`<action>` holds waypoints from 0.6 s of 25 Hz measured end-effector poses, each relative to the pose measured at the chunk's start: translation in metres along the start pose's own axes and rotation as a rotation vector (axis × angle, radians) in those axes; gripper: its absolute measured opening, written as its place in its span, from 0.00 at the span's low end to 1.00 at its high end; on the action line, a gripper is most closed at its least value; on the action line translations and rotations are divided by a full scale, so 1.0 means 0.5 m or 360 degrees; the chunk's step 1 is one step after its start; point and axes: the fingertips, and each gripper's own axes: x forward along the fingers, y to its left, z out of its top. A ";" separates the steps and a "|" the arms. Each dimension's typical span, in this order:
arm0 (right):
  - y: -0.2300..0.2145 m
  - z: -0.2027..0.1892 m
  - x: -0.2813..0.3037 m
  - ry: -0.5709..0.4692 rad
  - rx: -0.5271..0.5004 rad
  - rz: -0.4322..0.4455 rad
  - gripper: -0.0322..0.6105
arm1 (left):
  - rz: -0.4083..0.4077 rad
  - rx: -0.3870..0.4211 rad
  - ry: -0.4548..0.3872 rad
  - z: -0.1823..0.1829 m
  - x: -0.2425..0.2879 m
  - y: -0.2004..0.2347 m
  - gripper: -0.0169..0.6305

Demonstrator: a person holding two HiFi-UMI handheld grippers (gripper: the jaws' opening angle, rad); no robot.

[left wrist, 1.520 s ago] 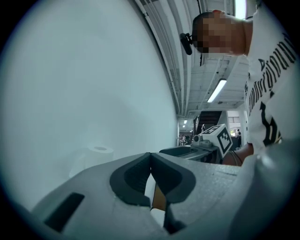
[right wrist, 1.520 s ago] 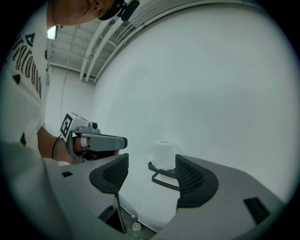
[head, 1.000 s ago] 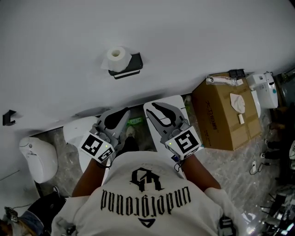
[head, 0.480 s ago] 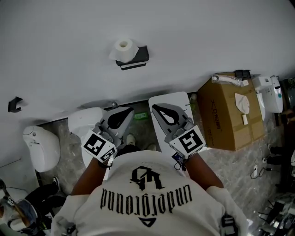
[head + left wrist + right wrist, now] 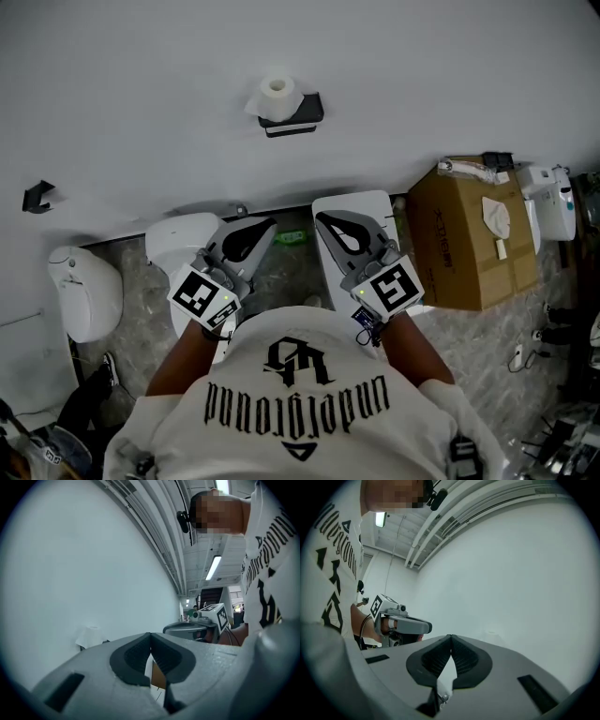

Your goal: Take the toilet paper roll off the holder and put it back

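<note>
Approach step, we think. Our left claw [image 5: 264,228] and right claw [image 5: 325,221] are both closed, nothing in them. Toilet paper roll [image 5: 277,91] sits on holder [image 5: 302,112], 12 o'clock, well apart. Next: reach in, open claws round roll.

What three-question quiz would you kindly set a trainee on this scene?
1. True or false: the roll sits on the holder.
2. Which is nearer the box? A: left hand-held gripper. B: right hand-held gripper.
3. Fill in: both sets of jaws are ____ (open/shut).
Key: 1 true; 2 B; 3 shut.
</note>
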 end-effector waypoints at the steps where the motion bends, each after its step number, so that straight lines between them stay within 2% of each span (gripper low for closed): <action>1: 0.011 0.001 0.003 -0.0002 0.0003 0.0000 0.07 | 0.0000 0.0001 0.0001 0.000 -0.013 -0.001 0.05; 11: 0.146 0.031 0.016 -0.0026 -0.0011 -0.0039 0.07 | -0.0011 0.0019 0.0019 0.005 -0.172 -0.024 0.05; 15: 0.214 0.041 0.019 -0.0017 -0.0012 -0.0067 0.07 | -0.0031 -0.0019 0.0020 0.000 -0.244 -0.029 0.05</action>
